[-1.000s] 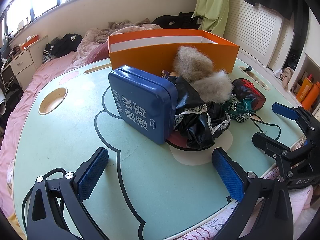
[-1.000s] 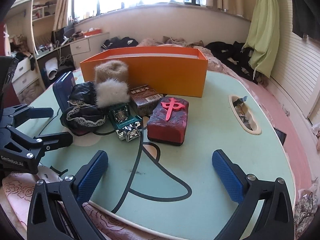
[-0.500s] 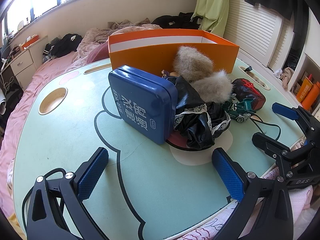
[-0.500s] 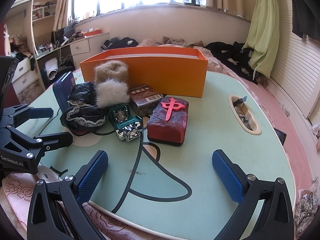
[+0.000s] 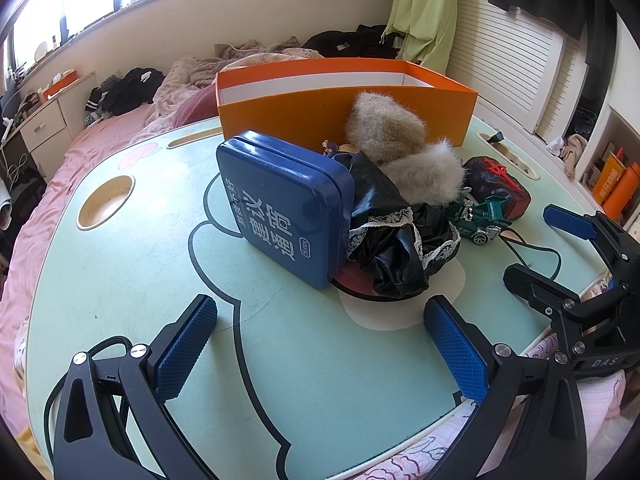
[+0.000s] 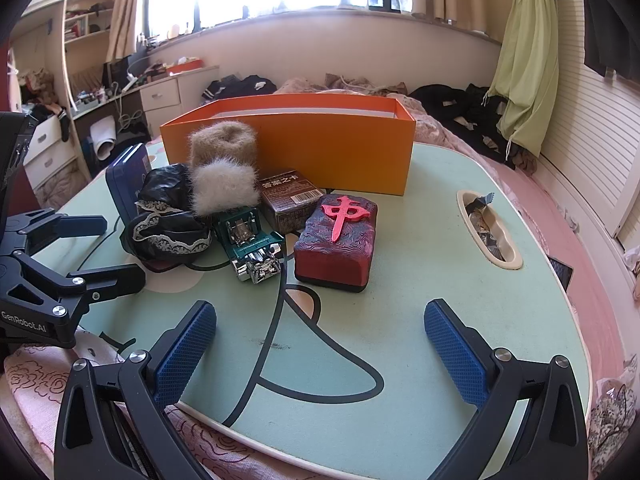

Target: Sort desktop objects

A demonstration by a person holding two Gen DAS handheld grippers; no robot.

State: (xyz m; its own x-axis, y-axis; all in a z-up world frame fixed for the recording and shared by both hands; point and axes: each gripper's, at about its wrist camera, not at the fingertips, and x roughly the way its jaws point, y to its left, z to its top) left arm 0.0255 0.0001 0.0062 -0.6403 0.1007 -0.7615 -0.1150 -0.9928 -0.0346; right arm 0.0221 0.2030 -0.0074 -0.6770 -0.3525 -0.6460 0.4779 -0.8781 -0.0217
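— What's on the table (image 6: pixel 460 280) from where you stand?

— A heap of things in front of the orange box (image 6: pixel 320 148), which sits at the far edge. The blue tin (image 5: pixel 284 212) stands tilted on its edge, leaning against a bundle of black lace-trimmed cloth (image 5: pixel 396 236). Two fluffy beige pieces (image 6: pixel 224 168) rest on top of that cloth, touching the box's front wall.

— And on the other side of the pile?

— A green toy car (image 6: pixel 252 244) just beside the cloth, a small brown card box (image 6: pixel 290 200) behind it, and a red block with a raised red character (image 6: pixel 338 236) close by the car's right.

— The claws?

— Both low over the near edge of the table, holding nothing. The left gripper (image 5: pixel 320 354) has its blue pads spread wide, pointed toward the tin, well short of it. The right gripper (image 6: pixel 320 354) is spread just as wide — facing the car and the red block, also apart from them.

— Anything in the orange box?

— I can't tell; its walls hide the bottom.
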